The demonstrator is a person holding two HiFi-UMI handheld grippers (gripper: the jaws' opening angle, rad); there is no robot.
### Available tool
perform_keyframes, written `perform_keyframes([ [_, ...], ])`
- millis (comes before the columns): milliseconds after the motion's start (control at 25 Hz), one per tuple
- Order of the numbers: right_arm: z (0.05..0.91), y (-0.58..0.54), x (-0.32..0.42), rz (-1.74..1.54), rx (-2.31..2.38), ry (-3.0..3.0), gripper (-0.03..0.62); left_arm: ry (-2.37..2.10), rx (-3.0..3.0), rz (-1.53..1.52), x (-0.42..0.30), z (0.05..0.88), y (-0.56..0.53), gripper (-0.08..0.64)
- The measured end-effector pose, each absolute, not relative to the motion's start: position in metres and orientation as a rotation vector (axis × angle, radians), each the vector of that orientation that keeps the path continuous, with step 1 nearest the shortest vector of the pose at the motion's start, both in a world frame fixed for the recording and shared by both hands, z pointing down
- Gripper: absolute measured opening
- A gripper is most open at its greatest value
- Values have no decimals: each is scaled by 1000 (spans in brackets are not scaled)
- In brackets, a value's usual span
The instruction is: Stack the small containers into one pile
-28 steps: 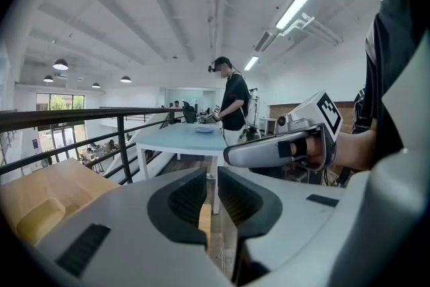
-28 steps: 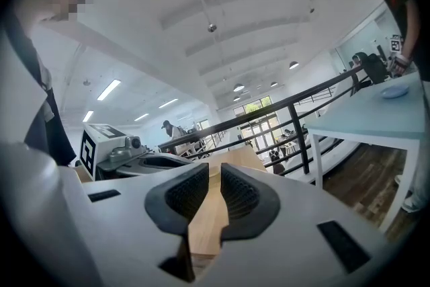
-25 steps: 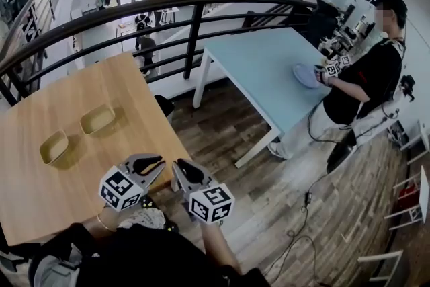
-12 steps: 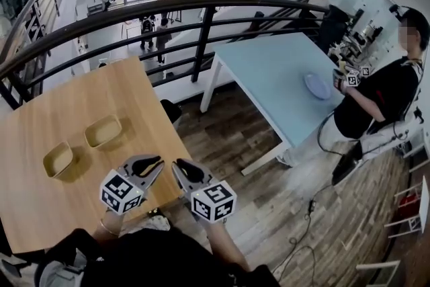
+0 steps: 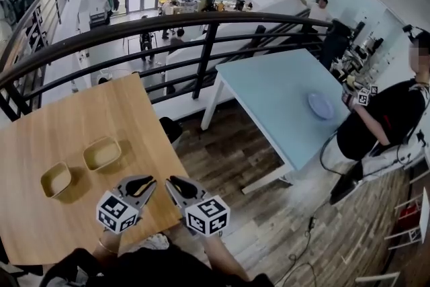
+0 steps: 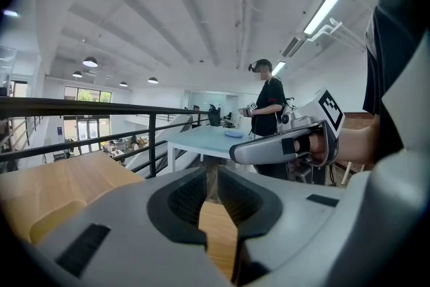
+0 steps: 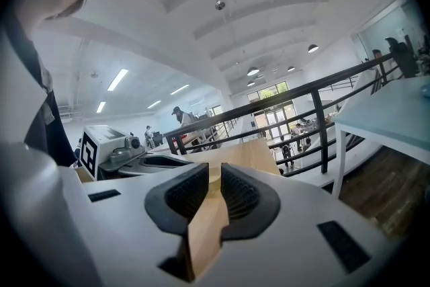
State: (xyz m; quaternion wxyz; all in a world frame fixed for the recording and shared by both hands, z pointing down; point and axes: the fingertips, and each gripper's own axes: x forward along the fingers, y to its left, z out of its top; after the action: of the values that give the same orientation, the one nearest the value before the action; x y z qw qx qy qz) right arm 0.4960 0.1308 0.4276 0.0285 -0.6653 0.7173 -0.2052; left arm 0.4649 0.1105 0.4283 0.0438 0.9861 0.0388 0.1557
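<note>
Two small containers sit on the wooden surface (image 5: 80, 111), unstacked and side by side with a gap between them. The left container (image 5: 56, 179) lies nearer the person, and the right container (image 5: 102, 153) sits a little farther up the surface. Both are shallow, squarish and yellow-green, open side up.

The left gripper (image 5: 149, 180) and the right gripper (image 5: 170, 179) hover close together over the near right edge of the wooden surface. Their tips converge, just beside one another and apart from both containers. In the left gripper view the black fingers (image 6: 185, 198) are closed to a thin slit with nothing between them, and only wood shows through the gap. The right gripper view shows the same: its fingers (image 7: 187, 197) are drawn together and hold nothing. A pale yellow-green shape at the lower left of the left gripper view may be a container's rim, but it is too blurred to be sure.

Beyond the wooden surface runs a dark railing (image 5: 201, 27). Past it stands a light blue surface (image 5: 269, 87) carrying a blue plate (image 5: 321, 105). Another person (image 5: 383, 124) stands at its far side, on the wood floor (image 5: 248, 171).
</note>
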Motion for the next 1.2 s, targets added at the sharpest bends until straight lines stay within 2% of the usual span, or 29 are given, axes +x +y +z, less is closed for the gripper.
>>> perform_keyframes([
  [440,428,77,504,-636,-2010,2305,43,-1,3016,452,471,427,52,37],
  [1200,434,-13,482,-756,-1889,2375,43,-192,2873,360,434,444,-47,37],
])
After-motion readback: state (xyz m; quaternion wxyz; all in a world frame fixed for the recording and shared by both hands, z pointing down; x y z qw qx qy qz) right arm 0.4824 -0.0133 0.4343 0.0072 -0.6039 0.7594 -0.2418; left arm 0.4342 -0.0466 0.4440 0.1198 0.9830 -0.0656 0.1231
